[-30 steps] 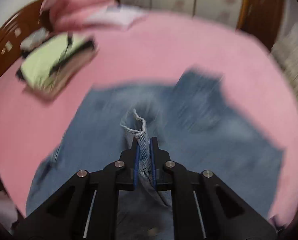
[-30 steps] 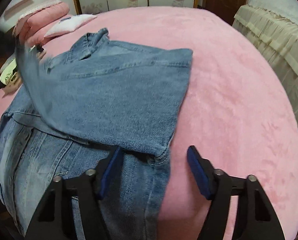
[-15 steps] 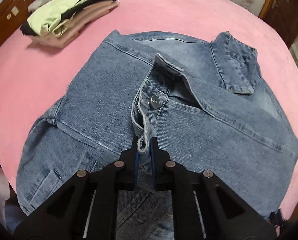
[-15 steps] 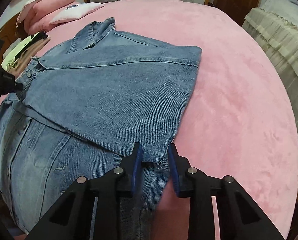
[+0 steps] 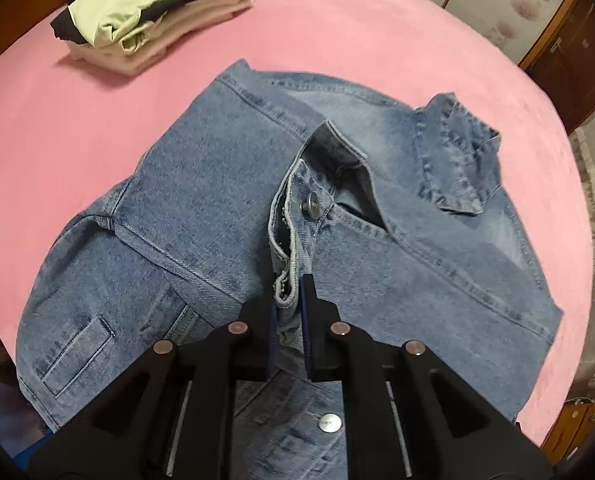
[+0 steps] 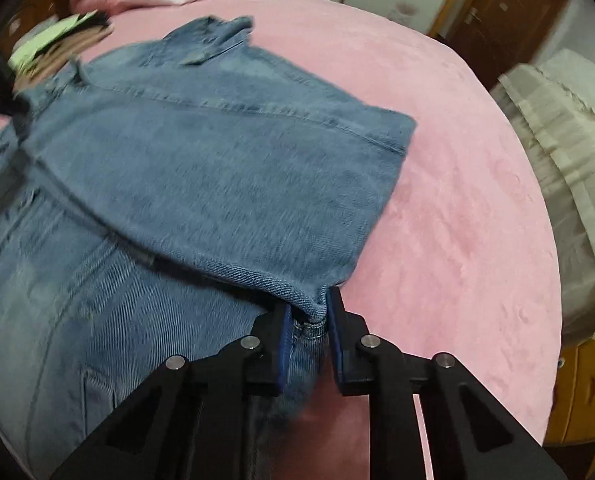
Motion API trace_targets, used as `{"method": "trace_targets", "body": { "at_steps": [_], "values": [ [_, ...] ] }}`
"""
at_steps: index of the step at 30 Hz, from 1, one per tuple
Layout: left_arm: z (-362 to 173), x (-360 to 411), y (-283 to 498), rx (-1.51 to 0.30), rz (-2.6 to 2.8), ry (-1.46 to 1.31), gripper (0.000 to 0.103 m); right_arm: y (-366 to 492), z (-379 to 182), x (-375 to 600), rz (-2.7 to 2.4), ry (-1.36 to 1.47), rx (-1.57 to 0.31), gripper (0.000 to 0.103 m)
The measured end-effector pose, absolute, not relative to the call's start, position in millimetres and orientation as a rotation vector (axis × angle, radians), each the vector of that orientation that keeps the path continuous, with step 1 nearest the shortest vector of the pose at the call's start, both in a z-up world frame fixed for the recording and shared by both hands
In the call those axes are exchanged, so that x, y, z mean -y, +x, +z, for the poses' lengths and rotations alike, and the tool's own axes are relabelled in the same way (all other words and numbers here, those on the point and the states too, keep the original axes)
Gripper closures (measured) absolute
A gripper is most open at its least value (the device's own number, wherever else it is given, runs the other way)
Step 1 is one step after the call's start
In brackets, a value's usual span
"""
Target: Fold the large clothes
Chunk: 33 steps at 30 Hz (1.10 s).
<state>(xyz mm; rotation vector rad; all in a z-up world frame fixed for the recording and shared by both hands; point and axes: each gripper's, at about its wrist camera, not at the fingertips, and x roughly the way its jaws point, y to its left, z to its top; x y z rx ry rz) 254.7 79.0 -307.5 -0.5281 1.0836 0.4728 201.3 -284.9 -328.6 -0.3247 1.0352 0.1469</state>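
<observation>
Denim jacket (image 5: 225,208): spread on my pink bed (image 5: 357,40) (sleeves folded in).
Left hand-held gripper (image 5: 291,308): clenched on its cuff.
Right hand-held gripper (image 6: 309,320): jaws closing, pinching a folded corner.

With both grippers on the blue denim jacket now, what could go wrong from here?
1. The left gripper pinches only the thin frayed cuff edge of the blue denim jacket; it may slip out.
2. The right gripper is closing on a thick bunched corner; the layers might separate and undo the fold.
</observation>
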Motion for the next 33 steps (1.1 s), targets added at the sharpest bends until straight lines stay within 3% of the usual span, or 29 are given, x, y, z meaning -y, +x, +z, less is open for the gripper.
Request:
{"method": "trace_targets", "body": {
  "at_steps": [4, 10, 14, 18, 22, 25, 28, 31, 33],
  "values": [
    [-305.8, -78.4, 252.0, -1.082, 0.477, -0.497, 0.096, 198.5, -316.6, 316.1, 0.104, -0.087, -1.042, 0.089],
    [-351.5, -100.2, 255.3, -1.168, 0.504, -0.506, 0.094, 203.1, -350.0, 348.1, 0.053, 0.176, -1.145, 0.088],
    [-338.0, -120.6, 261.4, -1.154, 0.67, -0.385, 0.09, 205.6, -343.7, 352.2, 0.04, 0.157, -1.169, 0.075],
    [-313.3, -139.3, 258.3, -1.117, 0.695, -0.428, 0.09, 203.8, -310.2, 346.7, 0.005, 0.099, -1.171, 0.071],
    [-294.6, -95.6, 262.9, -1.139, 0.539, -0.423, 0.09, 204.4, -274.5, 319.7, 0.066, 0.136, -1.058, 0.072],
    [-309.9, -40.0, 279.4, -1.225, 0.301, -0.46, 0.09, 219.9, -279.2, 290.6, 0.221, 0.257, -1.085, 0.072],
    [-331.2, 8.1, 294.3, -1.298, 0.17, -0.449, 0.09, 234.9, -300.9, 255.1, 0.31, 0.305, -1.174, 0.09],
    [-362.1, 42.1, 303.7, -1.419, 0.176, -0.446, 0.09, 240.6, -336.5, 242.4, 0.338, 0.377, -1.256, 0.095],
    [-360.9, 44.9, 304.7, -1.396, 0.197, -0.4, 0.09, 241.8, -352.7, 256.5, 0.324, 0.447, -1.259, 0.102]
  ]
}}
